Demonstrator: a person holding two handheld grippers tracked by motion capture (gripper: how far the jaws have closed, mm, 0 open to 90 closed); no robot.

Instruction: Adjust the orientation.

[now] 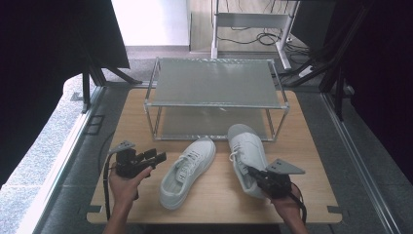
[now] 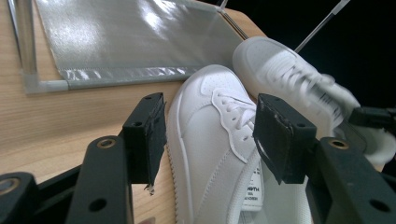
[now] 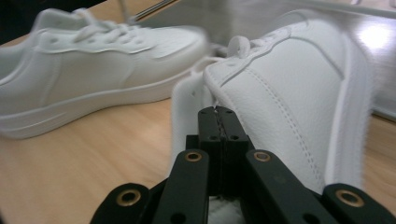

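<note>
Jaws of my right gripper (image 1: 254, 174) are clamped on the right shoe's (image 1: 247, 157) heel collar, tilting it on the table (image 1: 311, 146) before the rack (image 1: 214, 97). My left gripper (image 1: 158, 157) hangs apart beside the left shoe (image 1: 187, 171).

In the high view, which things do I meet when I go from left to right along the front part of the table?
left gripper → left shoe → right shoe → right gripper, shut on that shoe's collar.
</note>
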